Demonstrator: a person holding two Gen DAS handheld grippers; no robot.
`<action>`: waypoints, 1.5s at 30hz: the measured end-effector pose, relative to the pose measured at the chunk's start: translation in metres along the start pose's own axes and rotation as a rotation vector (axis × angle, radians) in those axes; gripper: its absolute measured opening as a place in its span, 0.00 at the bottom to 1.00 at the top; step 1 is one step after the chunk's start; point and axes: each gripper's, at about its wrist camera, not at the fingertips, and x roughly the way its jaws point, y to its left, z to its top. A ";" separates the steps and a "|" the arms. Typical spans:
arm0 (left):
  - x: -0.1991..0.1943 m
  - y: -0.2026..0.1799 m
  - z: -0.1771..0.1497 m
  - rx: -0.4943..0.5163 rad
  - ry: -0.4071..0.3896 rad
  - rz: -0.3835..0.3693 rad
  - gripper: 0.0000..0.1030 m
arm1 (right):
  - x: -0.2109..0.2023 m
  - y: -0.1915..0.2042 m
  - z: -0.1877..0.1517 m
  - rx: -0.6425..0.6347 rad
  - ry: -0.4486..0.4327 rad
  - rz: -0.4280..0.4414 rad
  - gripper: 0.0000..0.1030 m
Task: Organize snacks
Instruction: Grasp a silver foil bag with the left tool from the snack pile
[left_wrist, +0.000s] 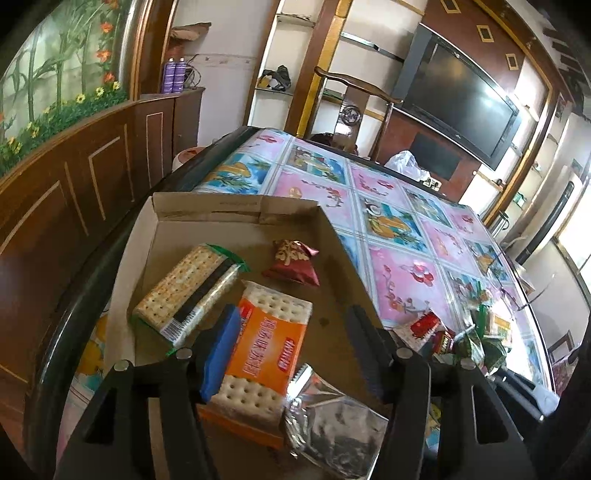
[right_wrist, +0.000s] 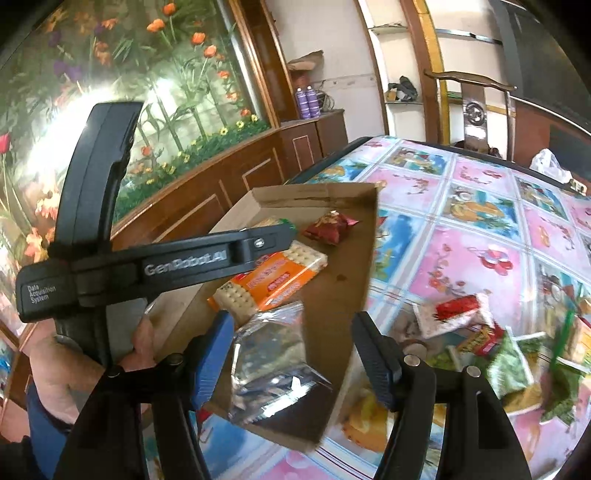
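- Landmark: shallow cardboard tray (left_wrist: 236, 214), sitting at the near-left corner of the table (left_wrist: 399, 236).
- Table: dark rim, glossy cloth of pink floral and blue picture squares, strong glare on the right side.
- Inside the tray: green-wrapped cracker pack (left_wrist: 184, 291) at the left wall; orange cracker pack (left_wrist: 266, 339) just right of it, roughly mid-tray; small dark-red pouch (left_wrist: 293, 262) toward the back wall; clear silvery bag (left_wrist: 332, 424) at the front edge, touching the orange pack.
- Right of the tray, on the cloth: loose snack pile (right_wrist: 491, 343), red, white and green wrappers, partly blurred.
- Left gripper (left_wrist: 295, 350): above the tray's front half, jaws spread wide, nothing between them; blue pad over the orange pack's left edge.
- Right gripper (right_wrist: 295, 354): over the tray's front-right corner, jaws wide apart, nothing held; the silvery bag lies below and between them.
- The right wrist view also shows the left tool's black body and the hand (right_wrist: 66, 376) holding it, left of the tray.
- Beyond the tray's far side: wooden chair (left_wrist: 354, 107), white plastic bag (left_wrist: 406, 162) at the far table edge, big dark TV (left_wrist: 461, 99) on the wall.
- Left of the tray: brown wood-panelled cabinet (left_wrist: 92, 173), flower mural (right_wrist: 122, 85) above, two purple cans (left_wrist: 175, 75) on top.
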 end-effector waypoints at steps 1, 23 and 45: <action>-0.001 -0.002 0.000 0.004 -0.001 -0.002 0.59 | -0.006 -0.007 0.001 0.019 -0.010 -0.003 0.70; -0.019 -0.236 -0.097 0.582 0.169 -0.387 0.81 | -0.164 -0.218 -0.053 0.546 -0.176 -0.210 0.72; 0.043 -0.265 -0.139 0.696 0.241 -0.265 0.59 | -0.142 -0.245 -0.038 0.509 -0.133 -0.342 0.72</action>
